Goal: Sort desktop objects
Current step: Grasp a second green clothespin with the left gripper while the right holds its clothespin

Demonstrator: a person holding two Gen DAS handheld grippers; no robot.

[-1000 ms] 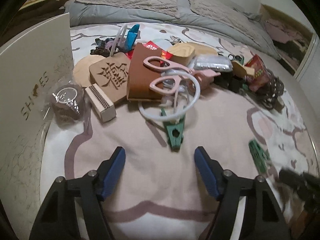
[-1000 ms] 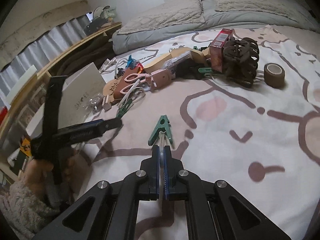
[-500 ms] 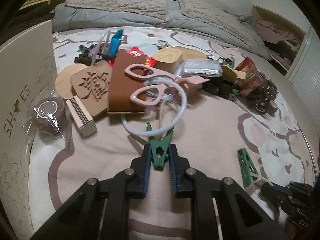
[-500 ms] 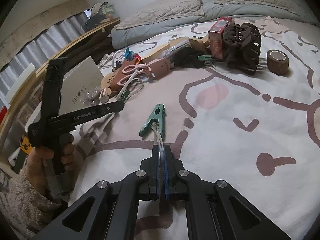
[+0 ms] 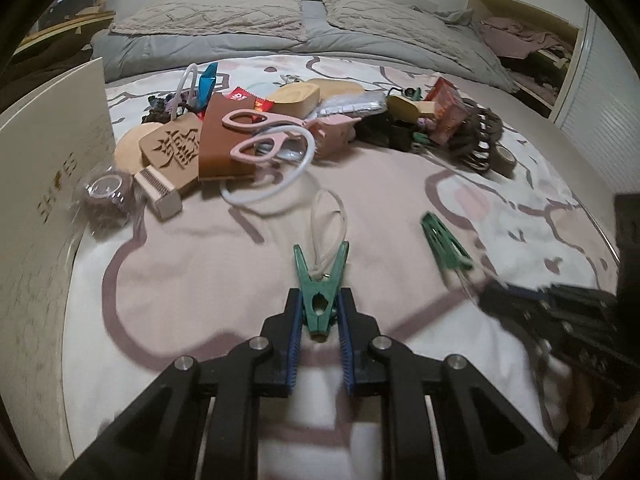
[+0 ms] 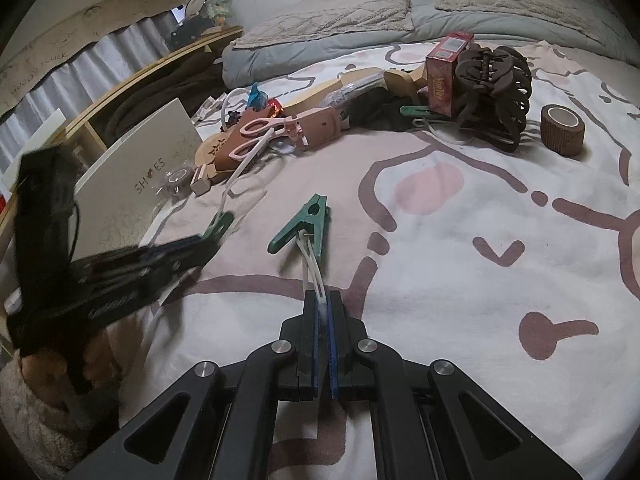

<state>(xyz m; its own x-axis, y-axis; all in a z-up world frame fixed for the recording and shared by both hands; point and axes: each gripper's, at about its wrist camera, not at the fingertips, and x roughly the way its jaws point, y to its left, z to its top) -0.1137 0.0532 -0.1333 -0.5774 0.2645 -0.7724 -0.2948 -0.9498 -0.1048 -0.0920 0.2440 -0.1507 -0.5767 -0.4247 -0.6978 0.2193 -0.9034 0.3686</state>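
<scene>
My left gripper (image 5: 319,320) is shut on a green clothespin (image 5: 320,280) that has a clear plastic loop (image 5: 327,224), held over the bedspread. My right gripper (image 6: 323,312) is shut on the clear loop (image 6: 312,268) of a second green clothespin (image 6: 304,226), which lies on the bedspread just ahead of it. That second clothespin also shows in the left wrist view (image 5: 442,240). The left gripper appears blurred in the right wrist view (image 6: 192,248) at the left.
A pile of objects lies at the back: pink scissors (image 5: 260,132), a brown pouch (image 5: 220,144), wooden pieces (image 5: 176,148), a red box (image 6: 446,72), a dark hair claw (image 6: 496,92), a tape roll (image 6: 562,130). A white shoebox (image 5: 44,168) stands at the left.
My left gripper closed on the green clothespin and drew it back, away from the pile. My right gripper stayed shut on the other clothespin's loop and moved it a little.
</scene>
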